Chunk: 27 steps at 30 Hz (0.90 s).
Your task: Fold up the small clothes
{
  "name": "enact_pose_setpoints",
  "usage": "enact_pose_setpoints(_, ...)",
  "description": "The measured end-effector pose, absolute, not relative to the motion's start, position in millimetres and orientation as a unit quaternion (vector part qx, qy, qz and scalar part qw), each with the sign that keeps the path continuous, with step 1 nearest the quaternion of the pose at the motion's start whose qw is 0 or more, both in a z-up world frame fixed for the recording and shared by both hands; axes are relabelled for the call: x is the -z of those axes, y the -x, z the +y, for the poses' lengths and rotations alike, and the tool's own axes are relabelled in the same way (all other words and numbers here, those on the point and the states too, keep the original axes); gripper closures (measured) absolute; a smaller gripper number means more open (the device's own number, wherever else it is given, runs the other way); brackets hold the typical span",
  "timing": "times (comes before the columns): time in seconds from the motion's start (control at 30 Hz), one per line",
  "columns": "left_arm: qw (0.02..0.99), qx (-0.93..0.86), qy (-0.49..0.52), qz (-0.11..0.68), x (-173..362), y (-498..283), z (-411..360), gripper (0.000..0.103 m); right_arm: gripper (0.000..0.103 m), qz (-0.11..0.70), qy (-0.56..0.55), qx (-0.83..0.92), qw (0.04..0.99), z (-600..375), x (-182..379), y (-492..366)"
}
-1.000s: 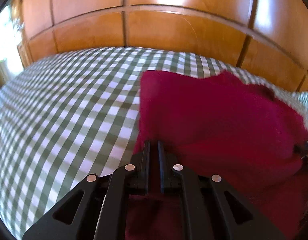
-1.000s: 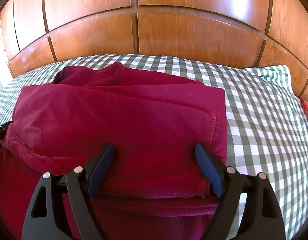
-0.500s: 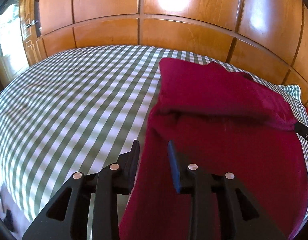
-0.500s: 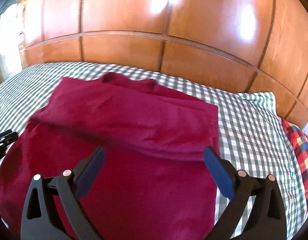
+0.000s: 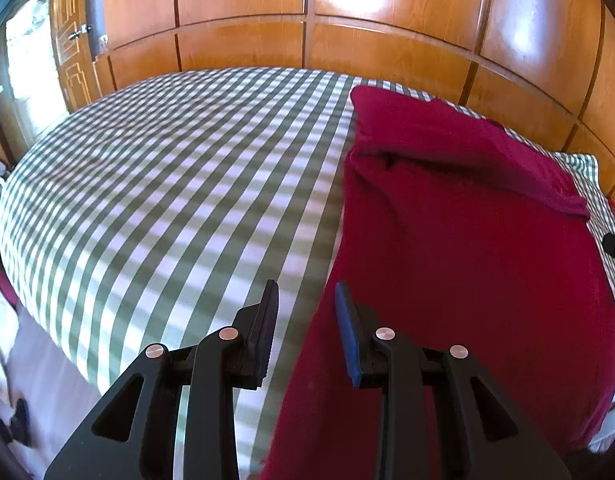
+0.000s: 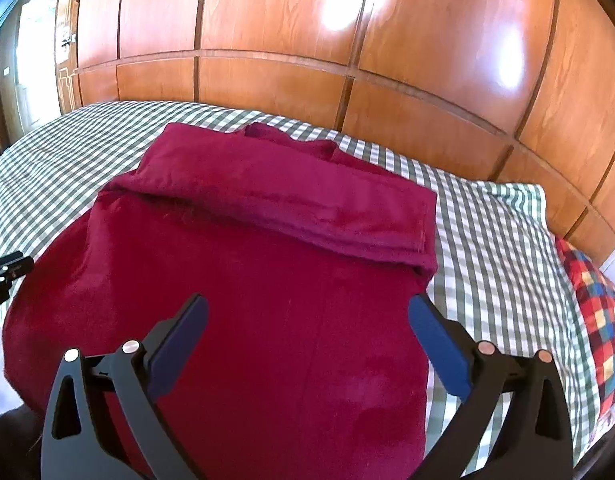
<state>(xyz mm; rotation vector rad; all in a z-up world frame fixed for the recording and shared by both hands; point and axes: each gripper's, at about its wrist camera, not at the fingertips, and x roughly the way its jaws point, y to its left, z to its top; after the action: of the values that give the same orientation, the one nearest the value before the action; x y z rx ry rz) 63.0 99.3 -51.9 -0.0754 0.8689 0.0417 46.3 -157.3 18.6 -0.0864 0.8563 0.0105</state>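
garment: dark red fleece garment [image 6: 267, 300], lies flat on the bed, far end folded back over itself in a thick band; also seen from the left wrist view [image 5: 467, 248]
fold: folded band [image 6: 291, 204] runs across the far part of the garment, hem edge faces the camera; small collar-like bump at the far edge
near end: hangs over the near edge of the bed in both views
left tool: left tool [image 5: 305, 304] above the garment's left edge, jaws parted with a moderate gap, nothing between them; left finger over the sheet, right blue-padded finger over the red cloth
right tool: right tool [image 6: 307, 320] over the middle of the garment, jaws spread wide, holding nothing; blue pads [image 6: 439, 340] visible, right pad near the garment's right edge
contact: cannot tell whether either tool touches the cloth
cross view: tip of the left tool shows at the left edge of the right wrist view, beside the garment; dark tip of the right tool at the far right of the left wrist view
bed: green and white checked sheet [image 5: 167, 200], same sheet in right view [image 6: 487, 248]
pillow: matching checked pillow [image 6: 519, 200] right of the garment, apart from it
other cloth: multicolour plaid cloth [image 6: 595, 320] at the bed's right edge
background: glossy wooden panelled wall [image 6: 347, 60] behind the bed; bright window at far left
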Motion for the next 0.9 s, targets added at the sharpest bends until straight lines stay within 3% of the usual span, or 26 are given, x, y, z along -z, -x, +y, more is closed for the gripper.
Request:
enact_pose_setpoints(0.07, 0.906, -0.015, 0.034, 0.421, 54.0, -57.6, 100.9, 0.067, 0.003, 0.419, 0.04, -0.005, 0.907, -159.1, -18.0, -41.9)
enact_pose_setpoints(0.1, 0.907, -0.017, 0.031, 0.419, 54.2, -53.6, 102.1, 0.056, 0.003, 0.42, 0.042, -0.004, 0.906, -159.8, -17.8, -40.4)
enact_pose_setpoints(0.13, 0.908, -0.012, 0.033, 0.418, 54.3, -51.0, 103.6, 0.052, 0.003, 0.423, 0.043, -0.002, 0.905, -161.0, -17.0, -37.9)
enact_pose_setpoints(0.63, 0.895, 0.01, 0.062, 0.442, 66.1, -20.0, 118.5, 0.042, 0.003, 0.47, -0.007, 0.037, 0.882, -223.7, 3.5, -1.4)
enact_pose_setpoints(0.9, 0.886, 0.02, 0.09, 0.455, 72.6, -14.0, 131.7, 0.037, 0.003, 0.526, -0.174, -0.009, 0.832, -283.3, 34.7, 43.0)
